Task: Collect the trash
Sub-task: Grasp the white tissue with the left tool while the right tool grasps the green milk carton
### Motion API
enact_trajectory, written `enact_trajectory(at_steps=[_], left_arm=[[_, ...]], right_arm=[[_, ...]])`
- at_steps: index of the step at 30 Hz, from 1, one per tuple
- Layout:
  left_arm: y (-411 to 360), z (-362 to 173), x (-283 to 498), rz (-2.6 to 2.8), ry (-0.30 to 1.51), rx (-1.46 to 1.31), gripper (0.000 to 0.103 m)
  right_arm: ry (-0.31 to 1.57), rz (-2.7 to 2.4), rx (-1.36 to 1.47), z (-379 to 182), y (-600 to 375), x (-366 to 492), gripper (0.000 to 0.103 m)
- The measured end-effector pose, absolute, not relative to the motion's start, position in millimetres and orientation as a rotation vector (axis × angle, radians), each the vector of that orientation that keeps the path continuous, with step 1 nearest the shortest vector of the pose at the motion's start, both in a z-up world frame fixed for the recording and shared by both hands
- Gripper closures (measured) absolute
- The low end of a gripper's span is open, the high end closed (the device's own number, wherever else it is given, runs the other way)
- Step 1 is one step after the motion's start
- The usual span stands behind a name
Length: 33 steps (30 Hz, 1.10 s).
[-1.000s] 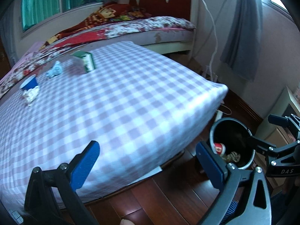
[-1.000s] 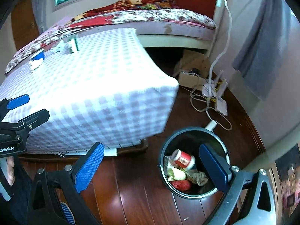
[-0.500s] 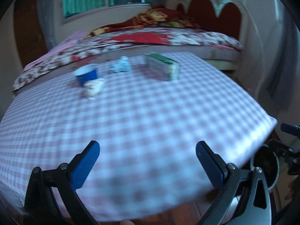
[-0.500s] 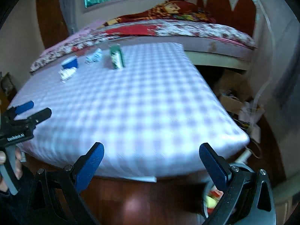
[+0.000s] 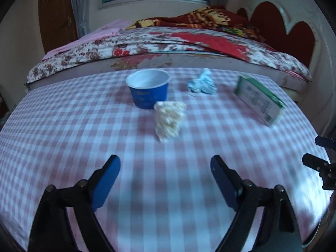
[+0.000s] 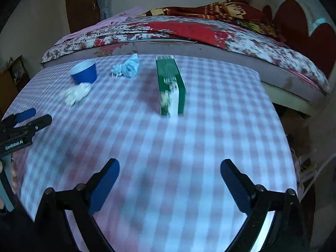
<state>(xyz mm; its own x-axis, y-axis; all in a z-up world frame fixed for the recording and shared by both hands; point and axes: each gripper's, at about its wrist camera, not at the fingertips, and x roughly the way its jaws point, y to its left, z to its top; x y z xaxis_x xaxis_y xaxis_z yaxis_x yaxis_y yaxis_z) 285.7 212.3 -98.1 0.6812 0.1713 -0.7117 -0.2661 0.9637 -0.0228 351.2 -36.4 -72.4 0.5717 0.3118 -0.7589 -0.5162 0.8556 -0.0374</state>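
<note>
Trash point(image 5: 168, 119) ahead; both tongs apparently empty, closing

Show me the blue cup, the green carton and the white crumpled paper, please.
blue cup point(image 5: 149, 96): left wrist view, its outer wall.
green carton point(image 6: 168, 71): right wrist view, its top face.
white crumpled paper point(image 5: 169, 117): left wrist view, its middle.

Blue cup point(image 5: 148, 90): upright, empty, white inside. White paper wad point(image 5: 169, 120) touches the cup's near side. Pale blue wad point(image 5: 202, 84) lies right of the cup, apart. Green-and-white carton point(image 5: 259, 100) lies farther right of the cup, on its long edge.
</note>
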Motion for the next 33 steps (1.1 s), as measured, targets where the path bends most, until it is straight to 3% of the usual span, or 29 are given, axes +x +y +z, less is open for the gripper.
enact_trajectory(at_steps=[5, 10, 16, 17, 18, 22, 33], left_arm=[[232.7, -109.2, 324.1, 0.233, 0.816, -0.204, 0.026], [235.3, -115.5, 348.0, 0.226, 0.842, -0.195, 0.028], [240.0, -122.8, 360.7, 0.215, 0.865, -0.192, 0.043], [238.5, -123.7, 362.0, 0.209, 0.870, -0.184, 0.053], [236.1, -123.8, 362.6, 0.199, 0.873, -0.176, 0.062], [224.1, -116.6, 353.5, 0.163, 0.837, -0.141, 0.070], [174.9, -90.9, 295.8, 0.110, 0.746, -0.061, 0.070]], right_arm=[[0.851, 0.480, -0.273, -76.8, -8.9, 399.6, 0.008], [0.870, 0.467, -0.261, -80.2, 6.0, 427.8, 0.014], [0.889, 0.474, -0.255, -84.8, 18.3, 444.7, 0.029], [0.900, 0.474, -0.246, -87.0, 18.8, 446.9, 0.037], [0.912, 0.479, -0.238, -88.9, 19.3, 449.6, 0.061], [0.933, 0.518, -0.186, -88.5, 14.3, 446.4, 0.064], [0.823, 0.523, -0.169, -57.8, -31.0, 376.2, 0.064]])
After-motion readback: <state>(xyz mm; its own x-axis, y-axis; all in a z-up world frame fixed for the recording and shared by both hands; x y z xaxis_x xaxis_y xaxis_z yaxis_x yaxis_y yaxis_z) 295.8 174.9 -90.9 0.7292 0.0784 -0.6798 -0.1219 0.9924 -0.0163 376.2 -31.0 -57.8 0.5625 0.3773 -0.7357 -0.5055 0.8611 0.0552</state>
